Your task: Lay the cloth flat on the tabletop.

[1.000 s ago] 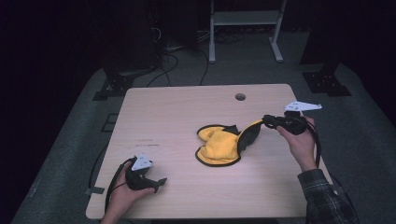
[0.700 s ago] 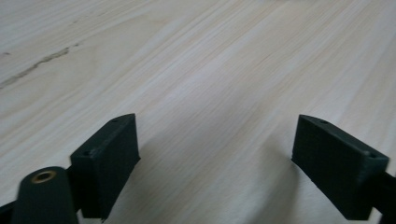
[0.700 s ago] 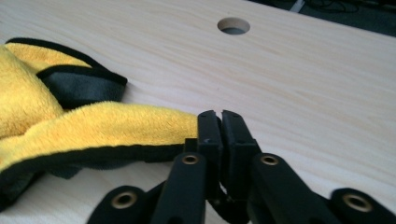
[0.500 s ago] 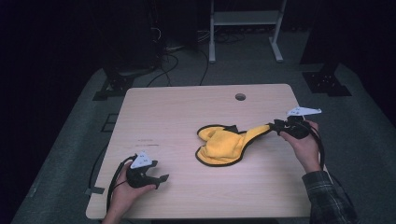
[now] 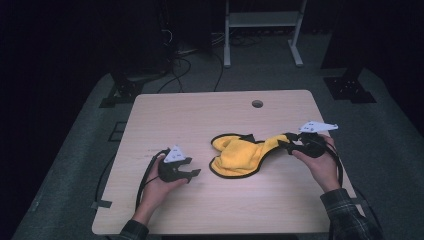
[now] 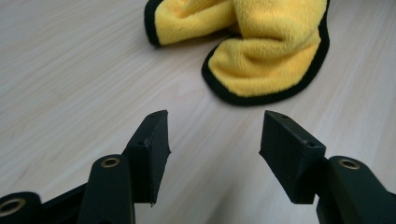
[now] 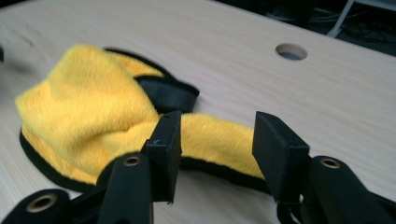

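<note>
With the yellow cloth (image 5: 237,156) still bunched near the middle of the table (image 5: 170,115), I had my right gripper (image 7: 215,140) just opening off its stretched corner — released — and my left gripper (image 6: 212,140) closing but empty, so spreading it remained undone.

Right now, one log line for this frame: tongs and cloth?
left tongs: open, closing, nothing between, short of cloth | right tongs: open, just opened, over cloth's stretched corner | cloth: crumpled on table
</note>
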`<state>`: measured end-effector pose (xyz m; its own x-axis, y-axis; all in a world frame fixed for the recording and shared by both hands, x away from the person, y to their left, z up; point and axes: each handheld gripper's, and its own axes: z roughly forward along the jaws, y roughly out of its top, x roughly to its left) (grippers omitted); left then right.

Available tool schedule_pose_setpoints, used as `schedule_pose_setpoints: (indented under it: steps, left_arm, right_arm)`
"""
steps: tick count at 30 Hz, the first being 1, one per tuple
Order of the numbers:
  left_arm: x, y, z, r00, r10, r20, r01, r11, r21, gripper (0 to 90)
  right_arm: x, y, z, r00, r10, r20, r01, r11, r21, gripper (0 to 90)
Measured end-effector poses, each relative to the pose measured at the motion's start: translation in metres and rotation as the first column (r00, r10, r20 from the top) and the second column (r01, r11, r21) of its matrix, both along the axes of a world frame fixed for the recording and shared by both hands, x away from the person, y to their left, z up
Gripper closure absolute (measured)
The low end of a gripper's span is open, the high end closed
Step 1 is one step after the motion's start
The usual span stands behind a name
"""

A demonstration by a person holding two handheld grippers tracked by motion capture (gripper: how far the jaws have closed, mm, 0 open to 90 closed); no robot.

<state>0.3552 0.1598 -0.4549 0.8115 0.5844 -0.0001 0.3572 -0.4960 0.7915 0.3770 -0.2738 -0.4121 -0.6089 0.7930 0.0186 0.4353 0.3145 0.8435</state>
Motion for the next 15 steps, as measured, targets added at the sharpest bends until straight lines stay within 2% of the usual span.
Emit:
schedule_pose_setpoints:
  steps: [3, 7, 11, 15]
  left_arm:
    - [0.011, -0.013, -0.002, 0.9999, -0.011, -0.004, 0.011, 0.9999, 0.004, 42.3]
    - [0.025, -0.028, -0.006, 0.9997, -0.018, -0.016, 0.018, 0.9997, -0.014, 41.1]
    - [0.032, -0.04, -0.012, 0.9983, -0.049, -0.031, 0.049, 0.9988, 0.006, 41.3]
    - [0.033, -0.047, -0.016, 0.9966, -0.071, -0.041, 0.072, 0.9968, 0.035, 41.6]
  right_arm:
    - [0.002, 0.0, -0.004, 1.0, -0.005, -0.007, 0.005, 1.0, 0.0, 50.9]
    - [0.003, -0.004, -0.006, 0.9998, -0.015, -0.01, 0.015, 0.9999, 0.002, 50.4]
    - [0.004, -0.008, -0.006, 0.9995, -0.03, -0.01, 0.03, 0.9995, 0.011, 50.1]
    - [0.004, -0.013, -0.005, 0.9992, -0.04, -0.005, 0.04, 0.999, 0.02, 50.1]
